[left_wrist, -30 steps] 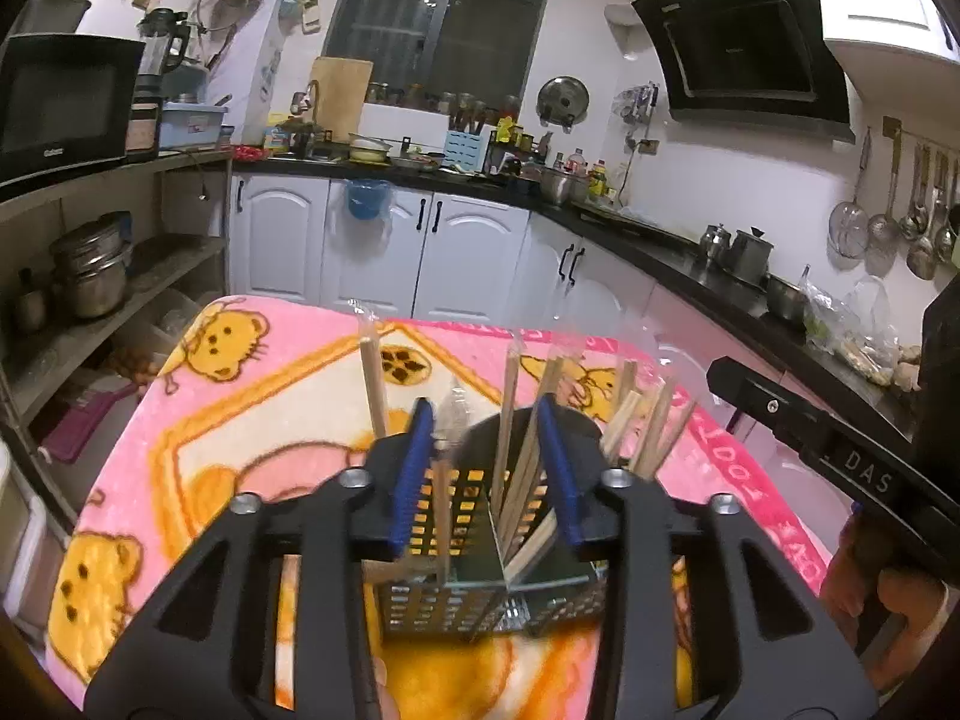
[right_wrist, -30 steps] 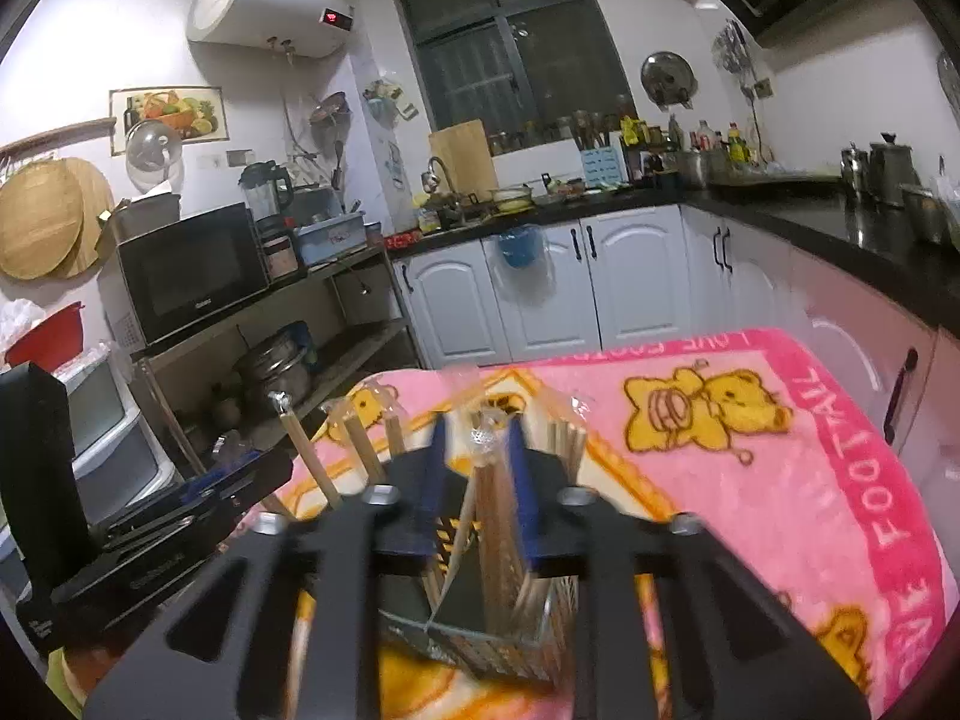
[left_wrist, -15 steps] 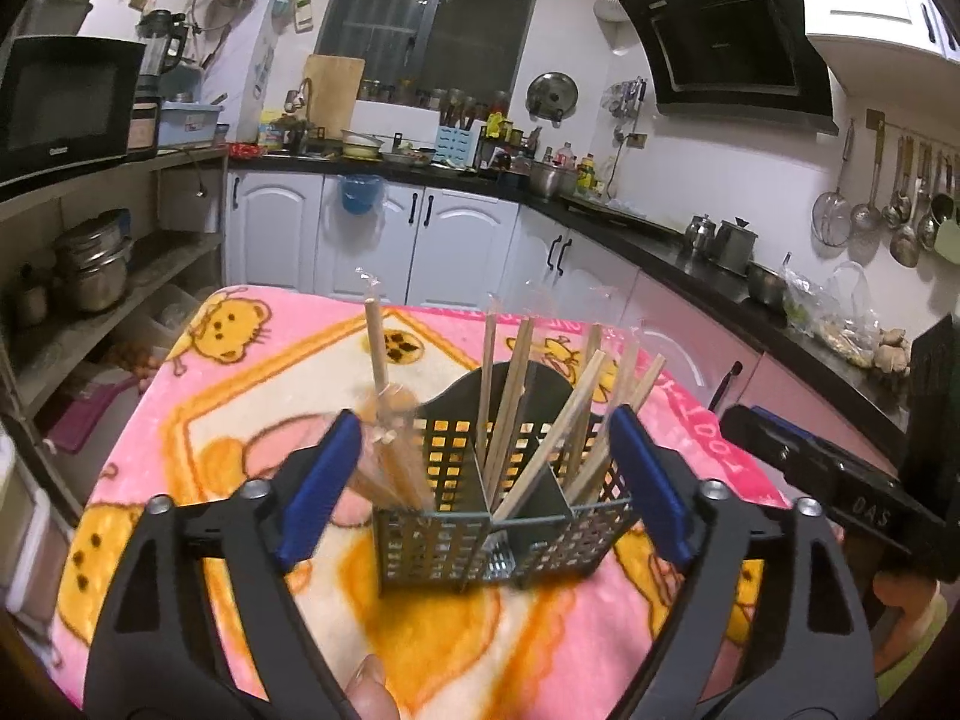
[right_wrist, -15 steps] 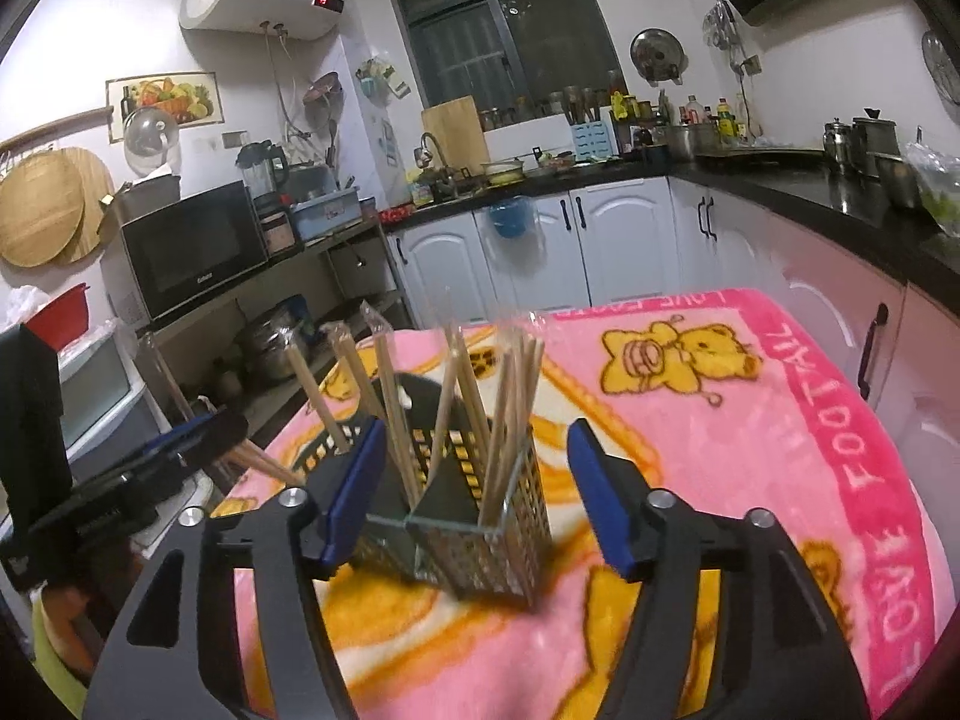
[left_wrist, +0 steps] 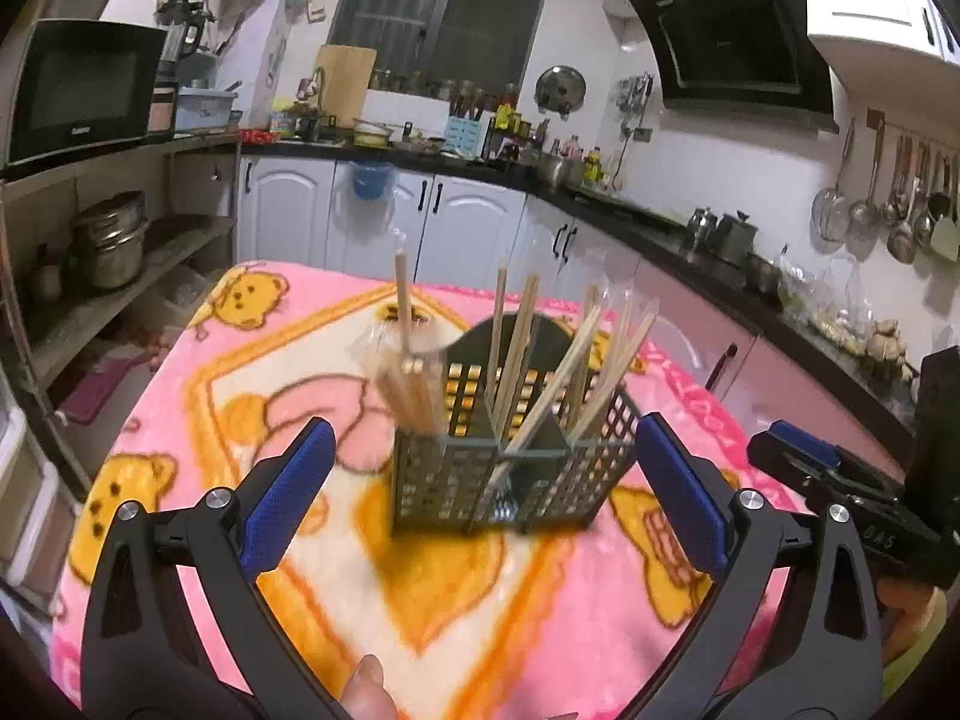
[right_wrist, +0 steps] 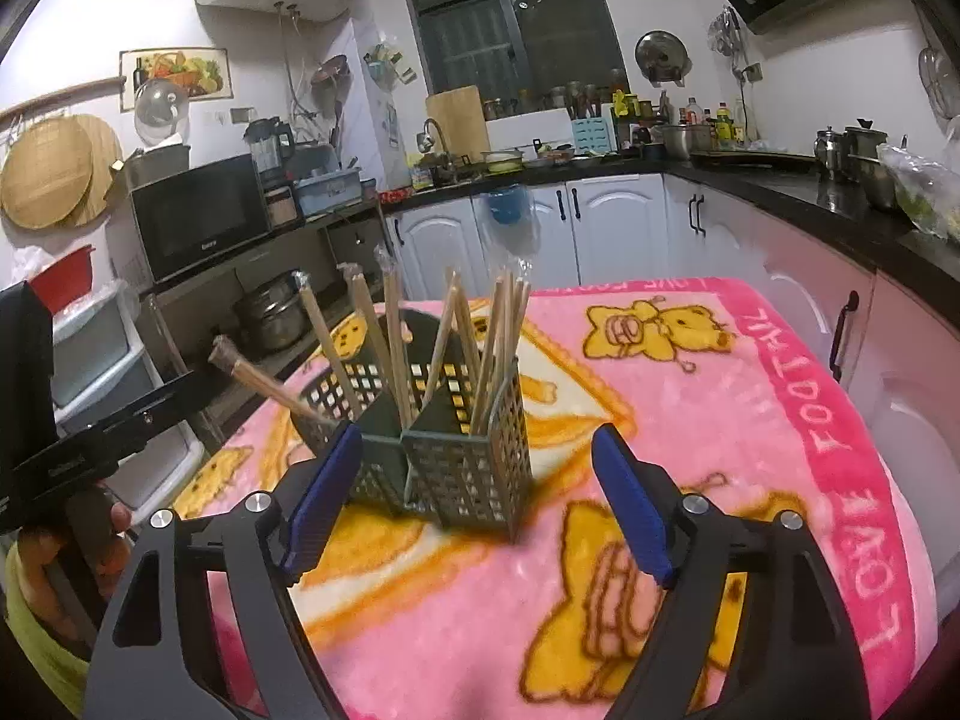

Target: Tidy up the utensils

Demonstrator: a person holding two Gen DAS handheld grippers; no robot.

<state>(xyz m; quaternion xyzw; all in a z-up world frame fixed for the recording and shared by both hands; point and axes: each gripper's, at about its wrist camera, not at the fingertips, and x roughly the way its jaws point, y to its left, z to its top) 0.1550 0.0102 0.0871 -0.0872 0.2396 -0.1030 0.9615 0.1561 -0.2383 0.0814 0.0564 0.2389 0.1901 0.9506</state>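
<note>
While both tongs gape, the caddy (left_wrist: pixel 510 468) holds upright chopsticks (left_wrist: pixel 510 348).

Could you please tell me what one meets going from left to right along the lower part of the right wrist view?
Person's hand on the left gripper's handle → left blue pad → utensil basket with chopsticks → right blue pad → pink blanket border.

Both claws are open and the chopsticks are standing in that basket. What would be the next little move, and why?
Probably draw both claws away from the table. The left claw and right claw are open and hold nothing, and the chopsticks already stand in the gray utensil basket on the pink blanket. No loose utensil shows on the blanket.
</note>
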